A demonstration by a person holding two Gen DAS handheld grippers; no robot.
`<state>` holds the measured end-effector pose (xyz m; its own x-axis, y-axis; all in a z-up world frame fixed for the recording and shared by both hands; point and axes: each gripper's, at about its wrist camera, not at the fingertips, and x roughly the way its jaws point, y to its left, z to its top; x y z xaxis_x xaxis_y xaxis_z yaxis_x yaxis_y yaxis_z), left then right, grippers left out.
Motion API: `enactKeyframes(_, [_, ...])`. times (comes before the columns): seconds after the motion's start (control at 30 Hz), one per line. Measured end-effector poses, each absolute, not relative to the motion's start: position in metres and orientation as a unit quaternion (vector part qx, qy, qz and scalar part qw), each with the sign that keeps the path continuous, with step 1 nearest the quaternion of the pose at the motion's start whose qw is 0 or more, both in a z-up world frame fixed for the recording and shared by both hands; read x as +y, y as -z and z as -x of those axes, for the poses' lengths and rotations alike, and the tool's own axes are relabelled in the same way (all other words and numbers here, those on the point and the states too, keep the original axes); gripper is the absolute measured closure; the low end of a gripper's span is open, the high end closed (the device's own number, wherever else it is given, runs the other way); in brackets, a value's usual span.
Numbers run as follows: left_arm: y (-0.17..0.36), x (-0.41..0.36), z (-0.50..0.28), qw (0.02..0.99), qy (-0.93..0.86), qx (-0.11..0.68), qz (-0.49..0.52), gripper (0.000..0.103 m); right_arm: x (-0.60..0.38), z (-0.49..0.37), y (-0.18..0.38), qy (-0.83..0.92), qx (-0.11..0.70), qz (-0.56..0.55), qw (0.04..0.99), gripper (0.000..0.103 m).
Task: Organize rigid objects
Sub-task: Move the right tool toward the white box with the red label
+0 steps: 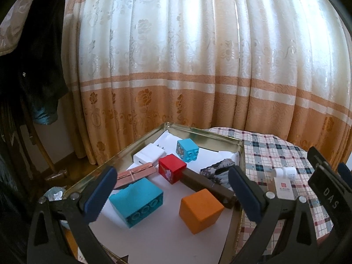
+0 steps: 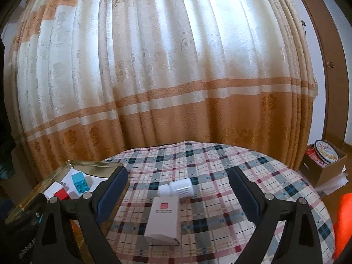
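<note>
Black finger arms with dark blue pads fill the bottom of each wrist view. The right gripper [image 2: 178,189] stands spread wide with nothing between its pads, hanging over the plaid tablecloth [image 2: 220,165]. Directly ahead of it lies a small white box [image 2: 162,220], flat on its broad face, its long axis running away from the camera toward the curtain. Just beyond, at the box's far end, a white bottle [image 2: 177,188] lies on its side, long axis across the view, cap end pointing left; whether the two touch is hard to tell from here.

The left gripper [image 1: 173,191] is likewise released and empty, poised above the gold tin tray [image 1: 220,135] at the table's left, where an orange cube [image 1: 200,211], a large blue brick [image 1: 137,204], a red cube [image 1: 171,170], a smaller blue brick [image 1: 187,149], a white charger [image 1: 148,156] and a dark brown bar [image 1: 209,186] are already gathered.

Both remaining items look light and stiff. The box should be pinched across its narrow width, gently, since thin card may dent. The bottle is smooth and round, likely to roll, so squeezing its mid-body across the axis seems safest.
</note>
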<state>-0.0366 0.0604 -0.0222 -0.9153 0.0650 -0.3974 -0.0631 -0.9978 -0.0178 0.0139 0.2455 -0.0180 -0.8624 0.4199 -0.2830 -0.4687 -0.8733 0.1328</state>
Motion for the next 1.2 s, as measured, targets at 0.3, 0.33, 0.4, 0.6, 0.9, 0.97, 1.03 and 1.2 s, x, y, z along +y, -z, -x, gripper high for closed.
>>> enactKeyframes(0.3, [0.022, 0.071, 0.032, 0.039, -0.979, 0.015, 0.198, 0.001, 0.266, -0.027, 0.014, -0.954, 0.09, 0.106, 0.265, 0.008])
enactKeyframes(0.33, [0.021, 0.072, 0.031, 0.039, -0.979, 0.018, 0.198, 0.001, 0.269, -0.029, 0.014, -0.953, 0.088, 0.104, 0.27, 0.008])
enactKeyframes(0.4, [0.021, 0.074, 0.032, 0.039, -0.979, 0.021, 0.198, 0.001, 0.274, -0.032, 0.013, -0.952, 0.094, 0.099, 0.274, 0.008])
enactKeyframes(0.6, [0.022, 0.077, 0.033, 0.043, -0.977, 0.022, 0.206, 0.001, 0.283, -0.039, 0.008, -0.95, 0.08, 0.081, 0.29, 0.008])
enactKeyframes(0.9, [0.023, 0.092, 0.029, 0.065, -0.975, 0.024, 0.212, 0.001, 0.306, -0.055, 0.004, -0.941, 0.094, 0.052, 0.322, 0.008])
enactKeyframes(0.97, [0.023, 0.098, 0.027, 0.072, -0.975, 0.031, 0.21, 0.001, 0.311, -0.059, 0.004, -0.938, 0.103, 0.046, 0.328, 0.008])
enactKeyframes(1.03, [0.023, 0.104, 0.025, 0.08, -0.974, 0.037, 0.209, 0.001, 0.313, -0.063, 0.003, -0.936, 0.108, 0.035, 0.333, 0.008])
enactKeyframes(1.2, [0.023, 0.116, 0.024, 0.098, -0.97, 0.041, 0.218, 0.001, 0.313, -0.076, -0.001, -0.933, 0.11, 0.002, 0.343, 0.008])
